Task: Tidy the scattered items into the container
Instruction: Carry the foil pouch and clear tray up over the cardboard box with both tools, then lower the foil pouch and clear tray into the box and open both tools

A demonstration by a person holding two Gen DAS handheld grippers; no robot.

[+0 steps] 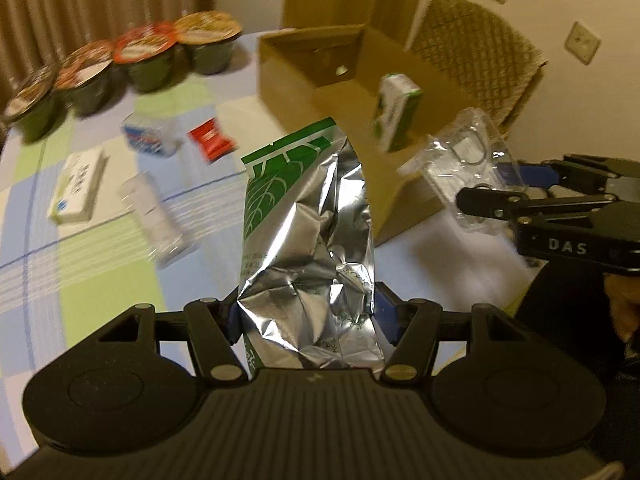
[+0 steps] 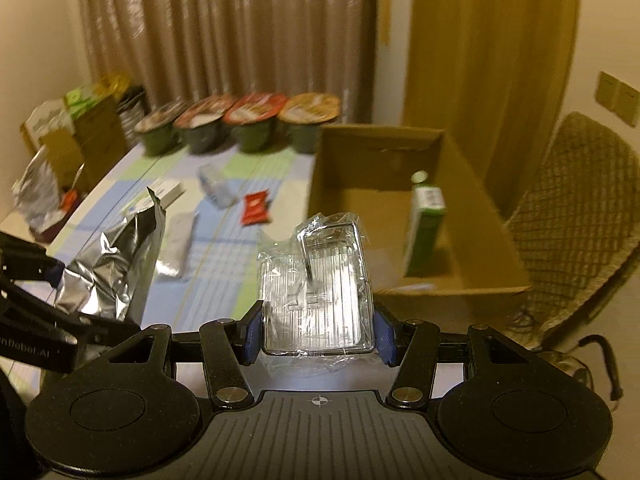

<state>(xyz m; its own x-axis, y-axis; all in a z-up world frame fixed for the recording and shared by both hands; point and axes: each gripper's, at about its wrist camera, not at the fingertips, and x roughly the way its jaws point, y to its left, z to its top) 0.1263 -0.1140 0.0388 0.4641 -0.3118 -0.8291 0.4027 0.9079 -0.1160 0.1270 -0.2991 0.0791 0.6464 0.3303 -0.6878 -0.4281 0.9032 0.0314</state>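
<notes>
The left gripper (image 1: 306,316) was clamped on the lower end of a crinkled silver foil pouch with a green leaf-printed top (image 1: 304,216), which stood up between its fingers. It looked light and limp, likely to buckle above the pinch, so a hold low across its width seemed sound. The right gripper (image 2: 318,334) was closed on a clear plastic-wrapped rectangular case (image 2: 320,280), which looked stiff inside a slippery film that might slide. The open brown cardboard box (image 2: 472,216) lay ahead of both grippers, a green-and-white carton (image 2: 424,228) upright inside it. Left of the foil pouch, a red sachet (image 1: 211,142) and a white flat box (image 1: 76,188) lay on the checked table (image 1: 100,248).
</notes>
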